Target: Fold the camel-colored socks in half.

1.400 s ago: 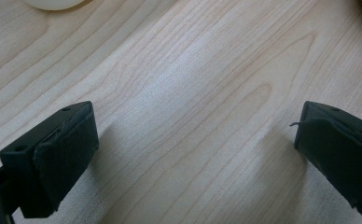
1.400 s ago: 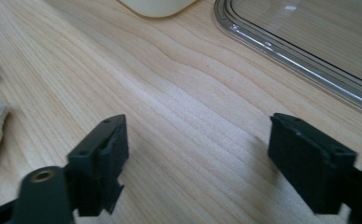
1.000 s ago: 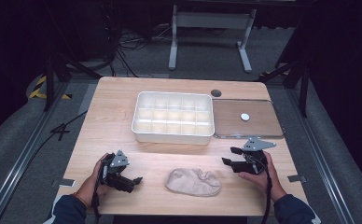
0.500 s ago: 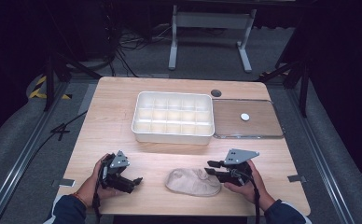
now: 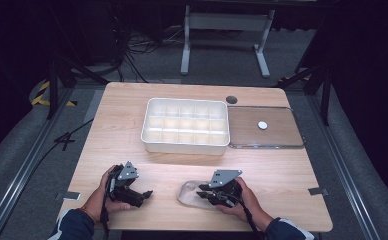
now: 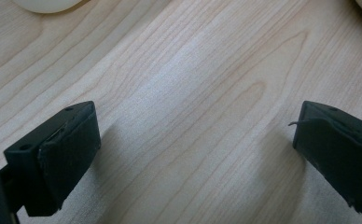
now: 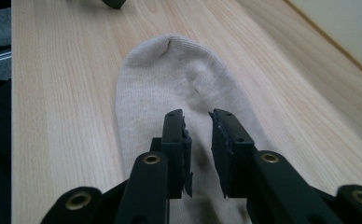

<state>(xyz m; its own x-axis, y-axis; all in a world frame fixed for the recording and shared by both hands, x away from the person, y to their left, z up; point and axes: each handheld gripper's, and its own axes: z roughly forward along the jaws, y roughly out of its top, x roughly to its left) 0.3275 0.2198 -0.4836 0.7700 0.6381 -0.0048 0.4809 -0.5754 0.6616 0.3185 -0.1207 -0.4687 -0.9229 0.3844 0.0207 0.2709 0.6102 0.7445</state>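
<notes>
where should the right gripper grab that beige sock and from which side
Pinch the fabric near the end of the sock closest to the right gripper, coming in low from the person's right. The sock lies flat and limp on the table, so there is no edge to hook; a small fold must be gathered. The jaws have just been closing over that end, with a narrow gap left.

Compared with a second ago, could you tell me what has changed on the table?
The right gripper moved left over the beige sock, its jaws closing to a narrow gap with sock fabric between them. The left gripper, white tray and sock stayed put.
</notes>
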